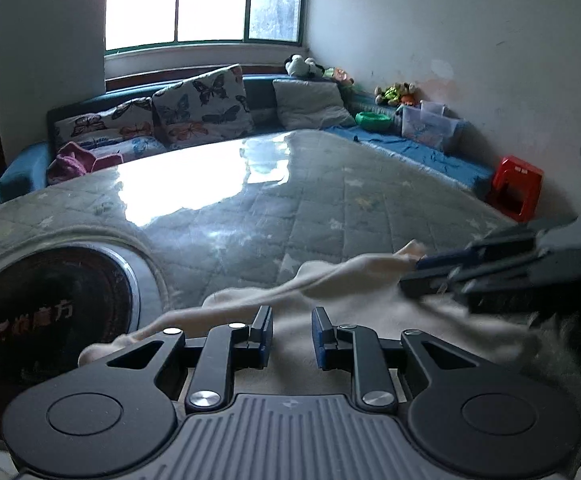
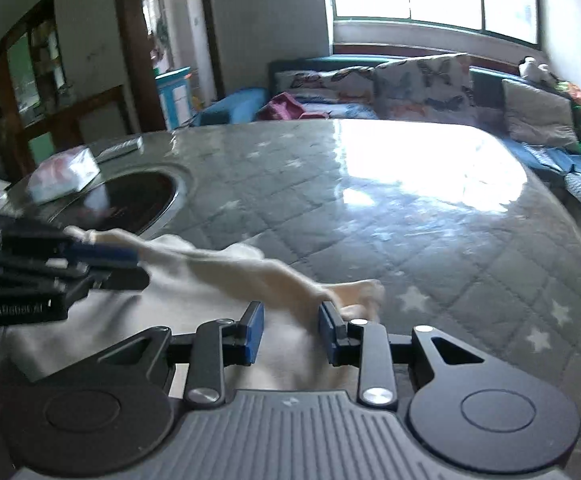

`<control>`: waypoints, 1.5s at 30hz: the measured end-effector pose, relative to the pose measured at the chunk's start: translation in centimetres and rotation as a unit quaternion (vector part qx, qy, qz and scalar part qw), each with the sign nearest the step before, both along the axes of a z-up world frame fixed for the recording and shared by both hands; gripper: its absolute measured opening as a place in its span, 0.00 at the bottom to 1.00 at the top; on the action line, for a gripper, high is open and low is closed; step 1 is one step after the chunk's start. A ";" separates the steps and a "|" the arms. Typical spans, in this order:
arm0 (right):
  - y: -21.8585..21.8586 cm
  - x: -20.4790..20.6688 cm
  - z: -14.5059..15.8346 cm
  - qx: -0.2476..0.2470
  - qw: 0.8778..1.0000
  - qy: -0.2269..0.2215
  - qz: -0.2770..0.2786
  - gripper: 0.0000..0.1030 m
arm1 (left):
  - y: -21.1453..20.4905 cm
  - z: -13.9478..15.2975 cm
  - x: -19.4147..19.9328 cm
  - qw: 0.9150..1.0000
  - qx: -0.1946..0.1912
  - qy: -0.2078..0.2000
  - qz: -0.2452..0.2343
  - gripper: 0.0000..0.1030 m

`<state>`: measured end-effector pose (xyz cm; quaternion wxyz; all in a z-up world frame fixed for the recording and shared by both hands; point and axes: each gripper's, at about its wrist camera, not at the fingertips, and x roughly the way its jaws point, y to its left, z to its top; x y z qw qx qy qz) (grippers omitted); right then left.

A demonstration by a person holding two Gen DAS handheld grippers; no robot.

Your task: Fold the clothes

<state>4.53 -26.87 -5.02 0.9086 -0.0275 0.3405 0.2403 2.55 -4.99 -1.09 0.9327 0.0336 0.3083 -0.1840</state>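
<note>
A cream-coloured garment (image 1: 330, 284) lies on the quilted grey table cover (image 1: 290, 208); it also shows in the right wrist view (image 2: 226, 268). My left gripper (image 1: 291, 338) is open, its jaws low over the garment's near part with cloth between and below them. My right gripper (image 2: 290, 332) is open too, straddling the garment's far edge. The right gripper shows from the side in the left wrist view (image 1: 418, 272), at the raised cloth edge. The left gripper shows in the right wrist view (image 2: 130, 264), at the other end of that edge.
A round dark hotplate (image 1: 50, 312) is set into the table at the left; a tissue pack (image 2: 64, 174) and a remote (image 2: 120, 148) lie beyond it. A sofa with butterfly cushions (image 1: 202, 108) and a red stool (image 1: 516, 188) ring the table.
</note>
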 end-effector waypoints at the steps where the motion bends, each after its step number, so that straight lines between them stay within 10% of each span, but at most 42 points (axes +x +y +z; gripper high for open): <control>1: -0.4 0.0 0.1 0.002 1.000 0.000 -0.004 0.29 | 0.1 -0.1 0.0 1.000 -0.001 0.002 0.001 0.23; 11: -3.5 0.8 0.2 -0.006 0.999 0.003 -0.049 0.29 | 0.2 -0.4 -0.6 1.000 0.005 -0.002 0.009 0.23; 27: -0.3 -6.8 -0.2 -0.118 0.989 -0.066 0.060 0.29 | -4.0 -1.2 -6.5 0.995 0.027 -0.029 -0.096 0.23; 45: 0.5 -8.7 -0.1 -0.108 0.987 -0.081 0.087 0.32 | -4.1 -1.4 -7.0 0.996 0.013 -0.024 -0.086 0.23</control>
